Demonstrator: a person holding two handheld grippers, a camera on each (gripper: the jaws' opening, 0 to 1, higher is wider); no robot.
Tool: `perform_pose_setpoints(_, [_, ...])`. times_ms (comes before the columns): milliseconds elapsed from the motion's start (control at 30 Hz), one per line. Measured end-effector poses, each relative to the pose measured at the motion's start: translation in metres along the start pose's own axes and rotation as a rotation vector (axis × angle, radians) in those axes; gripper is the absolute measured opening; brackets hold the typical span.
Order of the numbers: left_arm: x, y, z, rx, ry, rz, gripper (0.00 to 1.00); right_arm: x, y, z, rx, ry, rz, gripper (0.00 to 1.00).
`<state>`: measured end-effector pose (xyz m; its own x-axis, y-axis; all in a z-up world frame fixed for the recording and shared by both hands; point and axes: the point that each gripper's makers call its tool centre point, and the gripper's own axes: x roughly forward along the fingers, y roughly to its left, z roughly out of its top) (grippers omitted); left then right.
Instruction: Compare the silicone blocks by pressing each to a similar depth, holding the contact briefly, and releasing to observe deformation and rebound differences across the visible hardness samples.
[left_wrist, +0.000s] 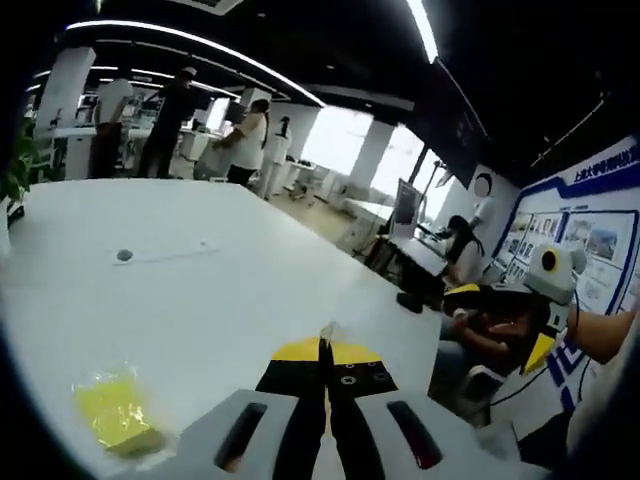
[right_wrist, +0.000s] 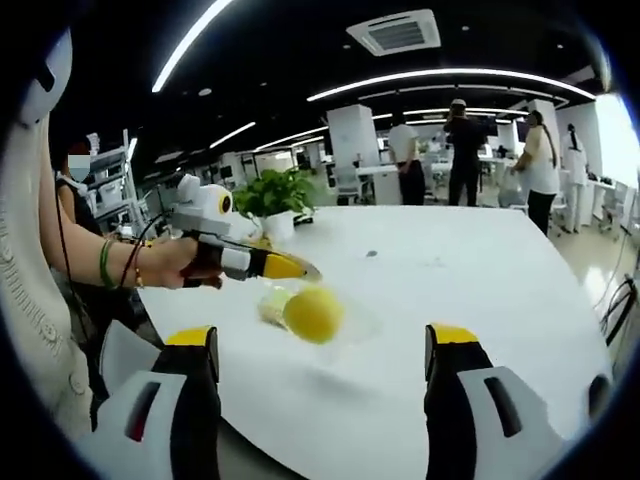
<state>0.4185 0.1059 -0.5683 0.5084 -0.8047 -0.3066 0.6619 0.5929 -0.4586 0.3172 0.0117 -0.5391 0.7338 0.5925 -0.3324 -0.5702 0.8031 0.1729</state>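
Left gripper (left_wrist: 324, 352): jaws clenched together, yellow tips meeting, nothing between them, held above the white table (left_wrist: 200, 290). In the right gripper view it reaches in from the left, a hand (right_wrist: 175, 265) wrapped around it, tips just above the silicone block (right_wrist: 313, 313). That block, yellow and rounded, lies on the table inside a clear wrapper; in the left gripper view it sits low and to the left. Right gripper (right_wrist: 325, 365): jaws released wide, block between them farther ahead, apart from both. Potted plant (right_wrist: 275, 195) at the table's far edge. People (right_wrist: 465, 150) stand beyond.
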Motion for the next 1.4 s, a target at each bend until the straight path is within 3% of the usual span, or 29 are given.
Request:
perform_pose_setpoints(133, [0.008, 0.015, -0.007, -0.038, -0.001, 0.021, 0.0, 0.006, -0.003, -0.004, 0.008, 0.002, 0.007, 0.79])
perform_pose_setpoints(333, [0.014, 0.045, -0.011, -0.125, -0.037, 0.069, 0.0, 0.008, -0.015, 0.009, 0.011, -0.102, -0.051, 0.79])
perform_pose_setpoints(433, [0.015, 0.06, -0.014, -0.127, -0.038, 0.103, 0.0, 0.011, -0.02, 0.009, 0.006, -0.114, -0.081, 0.8])
perform_pose_setpoints(700, [0.019, 0.11, -0.025, -0.155, -0.068, 0.244, 0.0, 0.022, -0.025, -0.007, 0.026, -0.07, -0.092, 0.78])
perform_pose_setpoints(900, [0.026, 0.137, -0.044, -0.233, -0.086, 0.31, 0.0, 0.029, -0.034, -0.018, 0.04, -0.03, -0.099, 0.75])
perform_pose_setpoints(1000, [0.034, 0.143, -0.051, -0.262, -0.101, 0.321, 0.0, 0.032, -0.039, -0.023, 0.044, -0.011, -0.103, 0.74])
perform_pose_setpoints(1233, [0.057, 0.146, -0.057, -0.231, -0.128, 0.343, 0.0, 0.037, -0.051, -0.032, 0.058, 0.013, -0.11, 0.73])
perform_pose_setpoints(1400, [0.066, 0.153, -0.067, -0.286, -0.159, 0.375, 0.0, 0.042, -0.056, -0.033, 0.058, 0.022, -0.108, 0.73])
